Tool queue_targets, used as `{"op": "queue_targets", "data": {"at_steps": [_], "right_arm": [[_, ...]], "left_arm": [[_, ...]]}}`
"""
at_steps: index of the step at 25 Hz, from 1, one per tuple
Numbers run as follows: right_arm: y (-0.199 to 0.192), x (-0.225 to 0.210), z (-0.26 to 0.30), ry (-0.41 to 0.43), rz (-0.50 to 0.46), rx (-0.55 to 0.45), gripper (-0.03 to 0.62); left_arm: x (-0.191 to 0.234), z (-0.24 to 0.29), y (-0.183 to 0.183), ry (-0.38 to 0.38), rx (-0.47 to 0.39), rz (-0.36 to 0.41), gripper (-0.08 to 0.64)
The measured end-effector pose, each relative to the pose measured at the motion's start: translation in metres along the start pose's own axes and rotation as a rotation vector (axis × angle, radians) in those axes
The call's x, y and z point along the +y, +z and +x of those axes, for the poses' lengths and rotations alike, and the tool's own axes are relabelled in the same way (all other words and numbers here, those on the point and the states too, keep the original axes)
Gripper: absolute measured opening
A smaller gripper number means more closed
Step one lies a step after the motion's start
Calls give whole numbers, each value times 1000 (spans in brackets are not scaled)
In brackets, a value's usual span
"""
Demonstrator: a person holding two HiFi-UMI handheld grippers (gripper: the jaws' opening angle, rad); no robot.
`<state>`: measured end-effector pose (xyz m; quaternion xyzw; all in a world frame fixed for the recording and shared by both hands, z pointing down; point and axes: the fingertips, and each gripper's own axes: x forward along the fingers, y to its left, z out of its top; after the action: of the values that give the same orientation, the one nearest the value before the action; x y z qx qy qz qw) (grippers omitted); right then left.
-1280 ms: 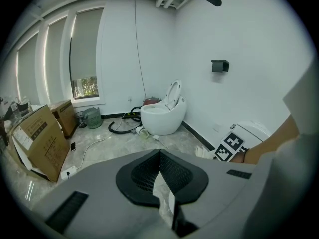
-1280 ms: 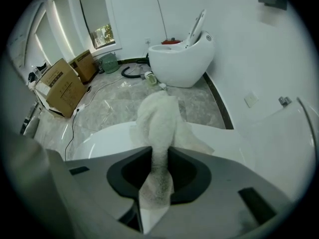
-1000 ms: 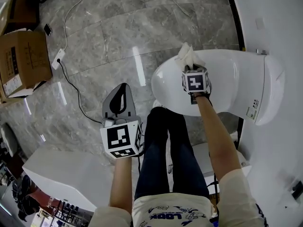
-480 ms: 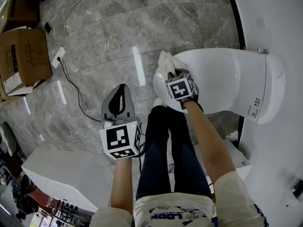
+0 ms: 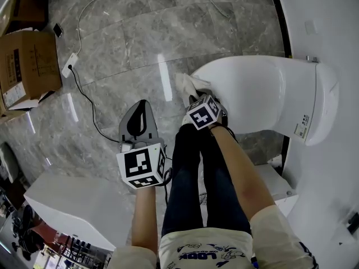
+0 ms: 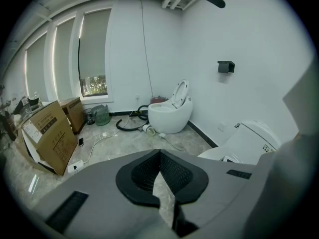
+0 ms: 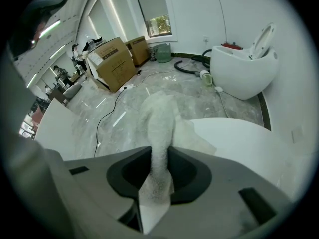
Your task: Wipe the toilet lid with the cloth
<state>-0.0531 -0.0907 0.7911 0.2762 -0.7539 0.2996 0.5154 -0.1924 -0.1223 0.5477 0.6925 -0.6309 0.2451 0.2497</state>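
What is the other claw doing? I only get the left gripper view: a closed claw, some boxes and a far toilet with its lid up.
Observer: The right claw is shut on a white cloth.
Operator: Where is that cloth?
Observer: In the head view it sits at the front edge of a closed toilet lid, close by you.
Operator: And where is my claw, compared with that?
Observer: The left claw hangs over the grey floor, apart from that toilet and touching nothing.
Operator: Who holds them?
Observer: A person in dark trousers, standing at the toilet's front with one claw in each hand.
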Motion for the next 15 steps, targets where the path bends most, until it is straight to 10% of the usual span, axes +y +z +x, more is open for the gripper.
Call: {"op": "queue_targets", "data": {"at_steps": [15], "right_arm": [[-44,34,-7,132,-412,80,92]], "left_arm": [[-18,-9,-1,-14,-6,14,3]]}}
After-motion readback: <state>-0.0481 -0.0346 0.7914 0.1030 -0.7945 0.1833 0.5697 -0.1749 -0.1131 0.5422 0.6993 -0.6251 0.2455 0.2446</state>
